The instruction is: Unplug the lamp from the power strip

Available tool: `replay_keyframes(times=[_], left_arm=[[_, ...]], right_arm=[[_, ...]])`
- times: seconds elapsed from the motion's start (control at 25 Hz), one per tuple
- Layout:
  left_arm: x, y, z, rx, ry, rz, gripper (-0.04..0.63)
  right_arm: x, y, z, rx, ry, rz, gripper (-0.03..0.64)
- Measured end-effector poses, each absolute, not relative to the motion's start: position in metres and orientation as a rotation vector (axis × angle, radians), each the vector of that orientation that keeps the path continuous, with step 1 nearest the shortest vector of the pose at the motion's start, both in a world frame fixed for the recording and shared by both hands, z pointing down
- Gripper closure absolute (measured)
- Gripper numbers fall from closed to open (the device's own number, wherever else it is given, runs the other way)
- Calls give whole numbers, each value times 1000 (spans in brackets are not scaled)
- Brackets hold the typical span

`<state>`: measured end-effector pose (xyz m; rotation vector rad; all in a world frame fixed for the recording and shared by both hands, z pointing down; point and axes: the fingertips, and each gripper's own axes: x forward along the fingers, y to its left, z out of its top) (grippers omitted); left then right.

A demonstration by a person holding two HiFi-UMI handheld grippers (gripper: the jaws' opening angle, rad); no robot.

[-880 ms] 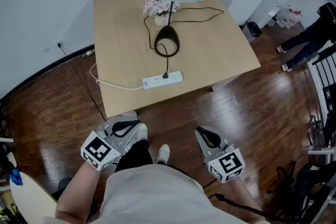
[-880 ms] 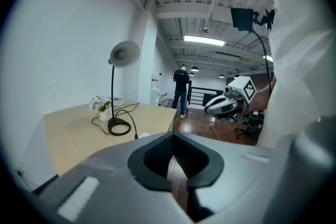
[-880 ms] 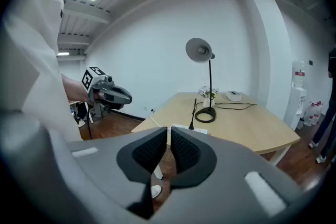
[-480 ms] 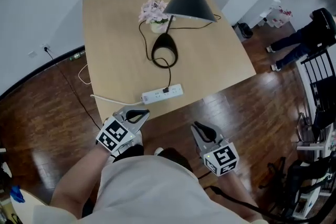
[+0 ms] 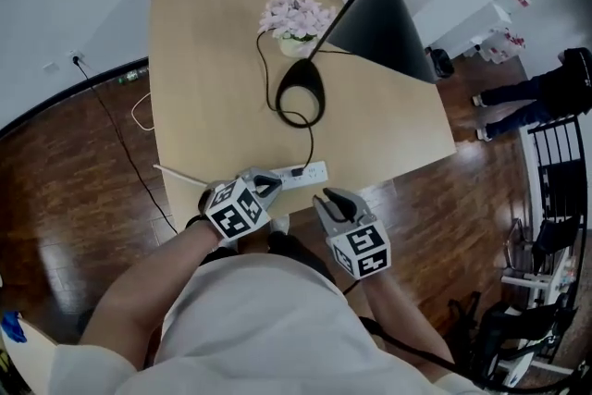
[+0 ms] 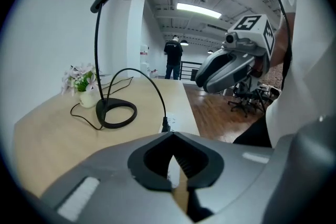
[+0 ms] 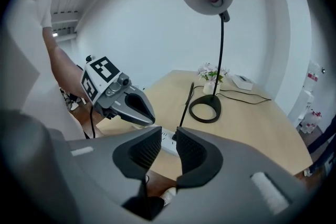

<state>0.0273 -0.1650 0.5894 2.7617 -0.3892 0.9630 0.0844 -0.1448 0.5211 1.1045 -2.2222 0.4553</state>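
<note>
Both tools hover close to the strip point(image 5: 310, 173), so this looks like the reach step. The left gripper point(image 5: 273, 183) is pinched together and empty. The right gripper point(image 5: 326, 197) is a little apart and empty. The plug point(image 5: 298, 169) sits just ahead of it. Next, it likely needs to pinch the plug and pull.

The head camera is looking steeply down from above the person, taking in the whole worktop point(image 5: 203, 60), the lamp point(image 5: 384, 14), the power strip point(image 5: 310, 172), and the left gripper point(image 5: 271, 183) and right gripper point(image 5: 326, 199) at the near edge. The left gripper view is riding low and close over that edge, facing along its own jaws across the worktop toward the lamp's base, with the right gripper at its right. The right gripper view is looking from just off the same edge, catching the left gripper at its left. All three are sharing lamp and worktop
</note>
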Motion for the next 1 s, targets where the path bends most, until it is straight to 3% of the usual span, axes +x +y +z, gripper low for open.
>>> replay_keyframes(times=[0.4, 1.0], left_arm=[[44, -172, 641, 2690, -304, 1267, 594], [41, -170, 649, 2621, -304, 1371, 594]], right_arm=[[68, -194, 605, 838, -2139, 564, 499], [56, -206, 606, 745, -2165, 453, 529]])
